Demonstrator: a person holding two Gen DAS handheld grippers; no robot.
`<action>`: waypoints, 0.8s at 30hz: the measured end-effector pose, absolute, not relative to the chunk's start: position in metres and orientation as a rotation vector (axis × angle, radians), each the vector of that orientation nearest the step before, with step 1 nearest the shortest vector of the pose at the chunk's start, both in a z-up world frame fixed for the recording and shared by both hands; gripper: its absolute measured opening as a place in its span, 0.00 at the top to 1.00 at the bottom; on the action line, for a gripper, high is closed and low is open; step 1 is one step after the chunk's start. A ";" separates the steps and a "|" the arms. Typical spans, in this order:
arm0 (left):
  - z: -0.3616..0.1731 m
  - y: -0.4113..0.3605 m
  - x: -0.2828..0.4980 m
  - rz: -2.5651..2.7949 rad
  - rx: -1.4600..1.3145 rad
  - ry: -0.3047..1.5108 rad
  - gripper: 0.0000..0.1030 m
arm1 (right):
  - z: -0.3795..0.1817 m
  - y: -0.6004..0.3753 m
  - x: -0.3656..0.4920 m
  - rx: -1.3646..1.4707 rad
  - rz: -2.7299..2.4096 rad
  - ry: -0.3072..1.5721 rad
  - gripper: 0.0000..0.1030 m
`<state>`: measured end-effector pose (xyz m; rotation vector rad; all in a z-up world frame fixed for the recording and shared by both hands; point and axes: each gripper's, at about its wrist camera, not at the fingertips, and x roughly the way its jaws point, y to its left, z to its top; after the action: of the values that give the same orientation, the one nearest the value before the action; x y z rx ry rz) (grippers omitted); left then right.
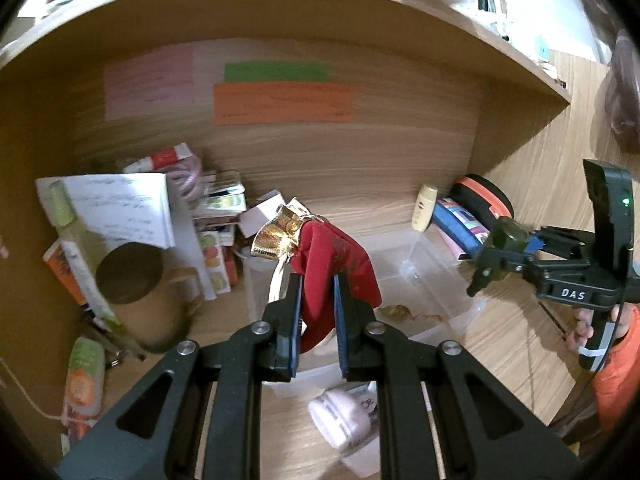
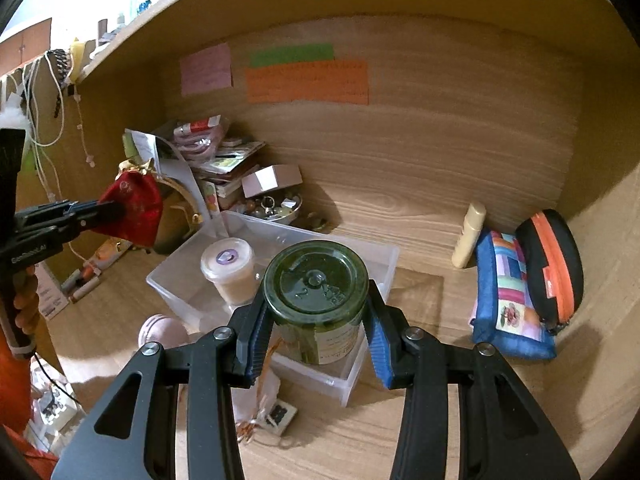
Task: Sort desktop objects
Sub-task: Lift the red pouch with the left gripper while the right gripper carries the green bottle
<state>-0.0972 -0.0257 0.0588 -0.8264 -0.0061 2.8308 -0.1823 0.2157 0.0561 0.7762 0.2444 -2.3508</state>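
Observation:
My left gripper (image 1: 317, 300) is shut on a red cloth pouch (image 1: 334, 264) with a gold-trimmed mouth, held in the air above a clear plastic bin (image 1: 424, 256). The right wrist view shows the same pouch (image 2: 134, 210) at the left, pinched by the left gripper (image 2: 110, 210). My right gripper (image 2: 318, 320) is shut on a dark green glass jar (image 2: 316, 288), its base facing the camera, over the bin (image 2: 376, 258). In the left wrist view that jar (image 1: 506, 240) sits in the right gripper (image 1: 490, 264) at the right. A cream lidded cup (image 2: 228, 268) stands in the bin.
Papers, boxes and a brown mug (image 1: 136, 288) crowd the left back corner. A cream bottle (image 2: 470, 234), a patchwork pouch (image 2: 510, 304) and a black and orange case (image 2: 552, 264) lie on the right. A pink-lidded jar (image 1: 340, 416) lies at the front. A shelf overhangs.

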 end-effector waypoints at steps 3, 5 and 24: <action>0.056 -0.019 -0.108 2.806 -0.839 0.005 0.87 | 0.051 0.212 -0.192 0.792 -2.348 0.253 0.62; 0.053 -0.014 -0.117 2.789 -0.850 0.016 0.87 | 0.047 0.209 -0.199 0.805 -2.344 0.258 0.62; 0.012 0.021 -0.177 2.630 -0.982 0.112 0.87 | 0.006 0.180 -0.247 0.934 -2.307 0.359 0.62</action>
<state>-0.1767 0.0215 0.0123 -0.9821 0.1117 2.6296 -0.2472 0.1801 0.0057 0.9337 0.3589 -2.3065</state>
